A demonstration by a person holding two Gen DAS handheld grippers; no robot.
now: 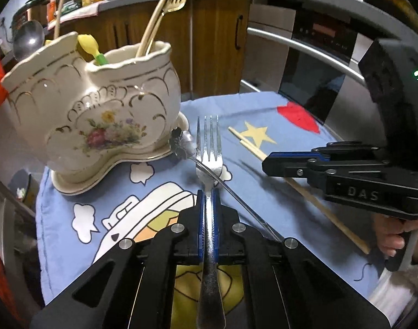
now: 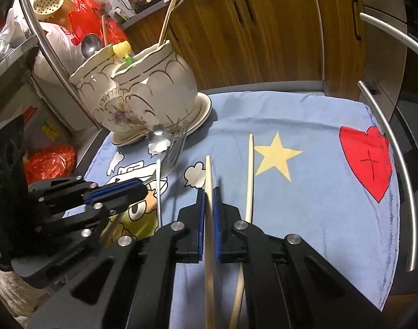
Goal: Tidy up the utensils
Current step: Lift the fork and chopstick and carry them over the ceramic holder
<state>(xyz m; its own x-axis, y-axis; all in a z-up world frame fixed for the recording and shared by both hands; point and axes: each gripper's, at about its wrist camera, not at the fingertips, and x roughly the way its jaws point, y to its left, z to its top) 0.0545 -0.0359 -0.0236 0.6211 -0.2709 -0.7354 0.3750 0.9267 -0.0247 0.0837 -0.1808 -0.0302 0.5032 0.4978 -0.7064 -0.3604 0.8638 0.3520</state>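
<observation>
The left gripper (image 1: 208, 192) is clamped tight on a silver metal fork (image 1: 209, 148), tines pointing at the cream floral ceramic utensil holder (image 1: 99, 115). The right gripper (image 2: 208, 192) pinches one pale wooden chopstick (image 2: 208, 172); its twin (image 2: 249, 175) lies just beside on the blue cartoon-print cloth (image 2: 305, 205).

Fork handle (image 1: 210, 301) and chopstick (image 2: 209, 288) ends beyond the lower edges.

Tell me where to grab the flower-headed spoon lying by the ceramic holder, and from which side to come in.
Grip the flower-headed spoon on its thin bare handle, well back from the head, coming from above with fingers across the handle. The head lies against the ceramic holder, and the silver fork in the left gripper crosses its neck.
</observation>
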